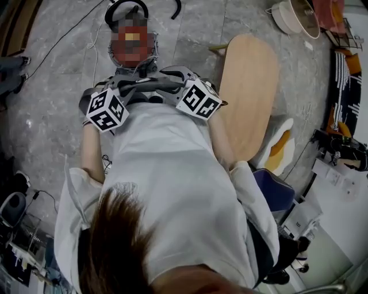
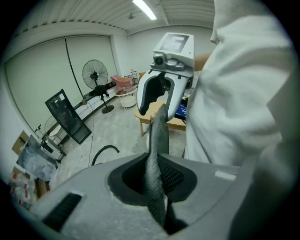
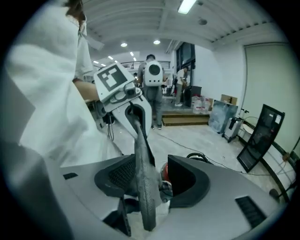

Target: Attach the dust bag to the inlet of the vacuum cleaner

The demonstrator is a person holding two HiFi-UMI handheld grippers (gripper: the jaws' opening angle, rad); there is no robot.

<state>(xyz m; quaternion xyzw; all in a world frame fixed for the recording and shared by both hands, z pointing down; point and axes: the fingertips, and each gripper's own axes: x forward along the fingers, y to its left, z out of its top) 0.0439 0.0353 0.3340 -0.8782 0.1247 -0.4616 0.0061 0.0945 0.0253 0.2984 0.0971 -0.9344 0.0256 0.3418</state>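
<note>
A strip of grey woven dust bag (image 2: pixel 155 154) runs taut between my two grippers. My left gripper (image 2: pixel 157 190) is shut on one end of it, its textured pad against the cloth. The right gripper (image 2: pixel 169 58) shows beyond, at the strip's far end. In the right gripper view the dust bag (image 3: pixel 143 183) lies between the jaws of my right gripper (image 3: pixel 154 185); they stand wide apart and open. A red part of the vacuum cleaner (image 3: pixel 165 171) shows below. In the head view both grippers (image 1: pixel 146 86) point at the vacuum cleaner (image 1: pixel 135 68) on the floor.
A black hose (image 1: pixel 123 7) curls behind the vacuum. An oval wooden table (image 1: pixel 247 97) stands to the right, with a basin (image 1: pixel 296 17) beyond it. A floor fan (image 2: pixel 95 75) and a black panel (image 2: pixel 68 117) stand by the wall. People (image 3: pixel 153 84) stand far off.
</note>
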